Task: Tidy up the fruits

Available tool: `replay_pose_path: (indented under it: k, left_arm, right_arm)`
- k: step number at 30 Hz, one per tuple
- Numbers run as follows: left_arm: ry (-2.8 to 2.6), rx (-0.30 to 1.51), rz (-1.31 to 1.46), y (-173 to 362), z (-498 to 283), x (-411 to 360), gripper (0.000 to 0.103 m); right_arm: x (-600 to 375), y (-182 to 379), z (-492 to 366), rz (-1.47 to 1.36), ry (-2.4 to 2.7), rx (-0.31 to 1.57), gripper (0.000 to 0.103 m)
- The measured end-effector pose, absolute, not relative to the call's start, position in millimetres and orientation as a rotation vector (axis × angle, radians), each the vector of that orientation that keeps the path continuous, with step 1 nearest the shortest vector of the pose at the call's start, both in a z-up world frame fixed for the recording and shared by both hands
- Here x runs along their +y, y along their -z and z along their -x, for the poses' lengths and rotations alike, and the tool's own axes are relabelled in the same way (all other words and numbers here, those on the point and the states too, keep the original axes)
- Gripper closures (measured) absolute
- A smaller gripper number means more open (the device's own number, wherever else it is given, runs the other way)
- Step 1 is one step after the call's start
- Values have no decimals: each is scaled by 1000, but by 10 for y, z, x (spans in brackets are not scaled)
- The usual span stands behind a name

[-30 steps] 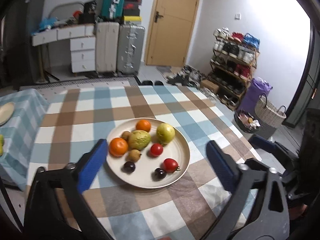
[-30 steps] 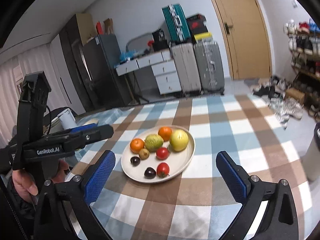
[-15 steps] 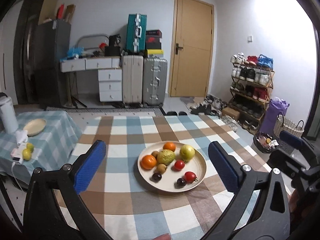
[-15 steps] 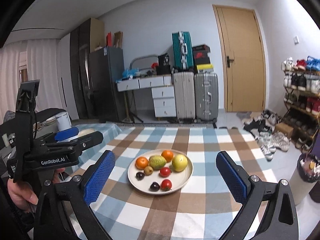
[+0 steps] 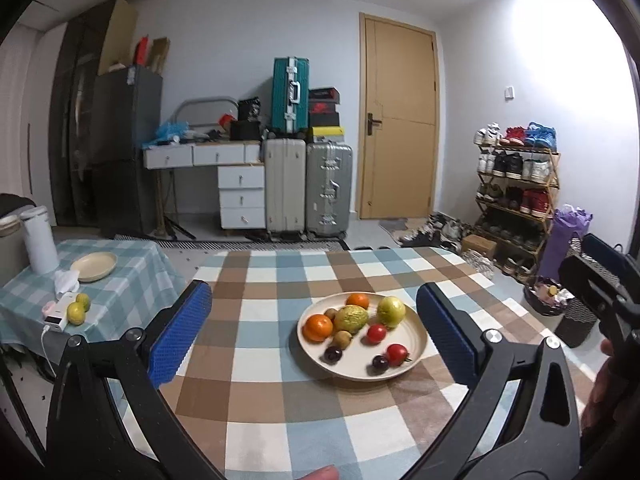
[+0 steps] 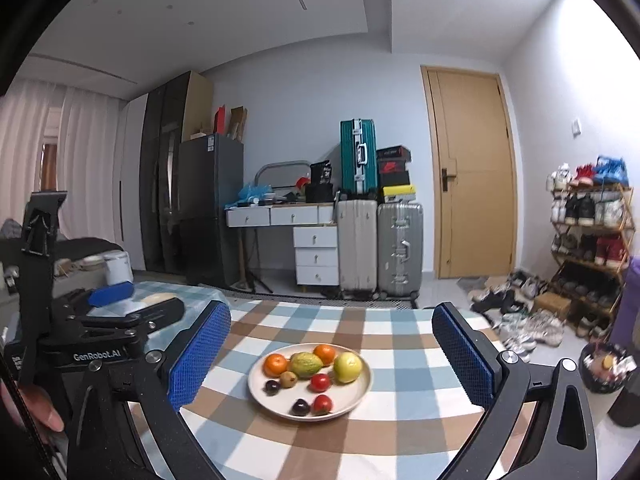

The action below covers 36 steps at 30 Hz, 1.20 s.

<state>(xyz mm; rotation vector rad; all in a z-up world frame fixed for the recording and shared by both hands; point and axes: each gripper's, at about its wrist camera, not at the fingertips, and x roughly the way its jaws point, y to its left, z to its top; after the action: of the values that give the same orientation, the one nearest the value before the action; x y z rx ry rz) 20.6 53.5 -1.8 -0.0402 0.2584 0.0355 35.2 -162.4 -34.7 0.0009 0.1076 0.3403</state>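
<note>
Cream plate (image 5: 416, 344) of fruit is seen on the checked counter (image 5: 280, 400), at one o'clock of the left gripper (image 5: 312, 334), fingers apart and empty. From the right gripper (image 6: 332, 360), likewise spread, it lies dead ahead; one fruit, perhaps the tomato (image 6: 322, 403), should be approached squarely.
</note>
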Motion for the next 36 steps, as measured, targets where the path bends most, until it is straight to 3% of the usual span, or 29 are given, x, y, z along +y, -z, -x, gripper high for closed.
replay_pose_path:
  k: [18, 36]
  left_arm:
    - [-53, 318, 6, 973, -704, 563, 1]
    - [-28, 337, 27, 1190, -829, 579, 1]
  right_arm:
    - [-1693, 1066, -713, 29, -317, 237, 0]
    - [-1688, 1338, -836, 13, -337, 293, 0]
